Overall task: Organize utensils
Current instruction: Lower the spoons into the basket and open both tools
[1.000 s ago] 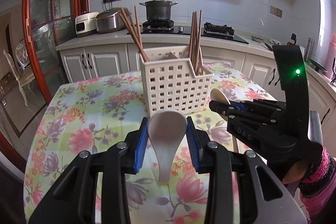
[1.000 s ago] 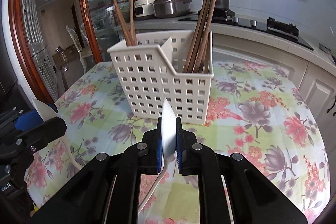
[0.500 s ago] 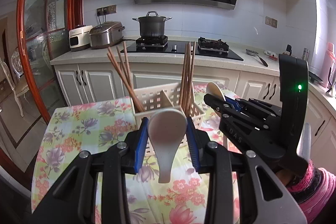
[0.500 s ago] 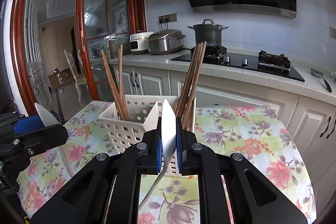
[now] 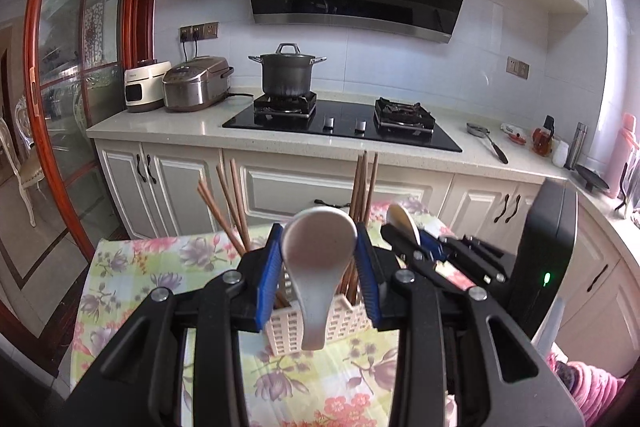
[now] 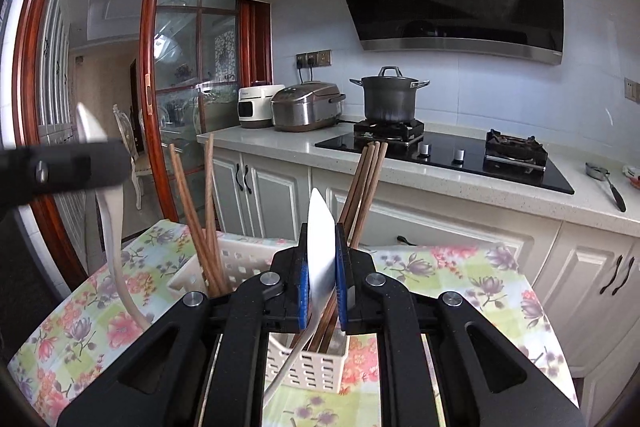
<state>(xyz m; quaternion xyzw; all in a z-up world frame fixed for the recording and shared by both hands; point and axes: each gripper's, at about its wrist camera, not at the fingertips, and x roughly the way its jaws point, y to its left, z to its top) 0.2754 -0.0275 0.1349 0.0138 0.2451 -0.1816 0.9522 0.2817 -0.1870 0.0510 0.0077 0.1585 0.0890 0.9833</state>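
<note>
White ceramic soup spoons are clamped bowl-up, one in the left claw (image 5: 319, 259) flat-on, one in the right claw (image 6: 322, 277) edgewise, above the slotted caddy (image 6: 308, 363) holding chopsticks (image 6: 360, 183); handles could be snagged on chopsticks or the divider.

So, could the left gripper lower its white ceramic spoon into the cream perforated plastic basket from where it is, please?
Probably yes: the left gripper holds the spoon above the basket, whose top is open; only the brown chopsticks crowd it.
</note>
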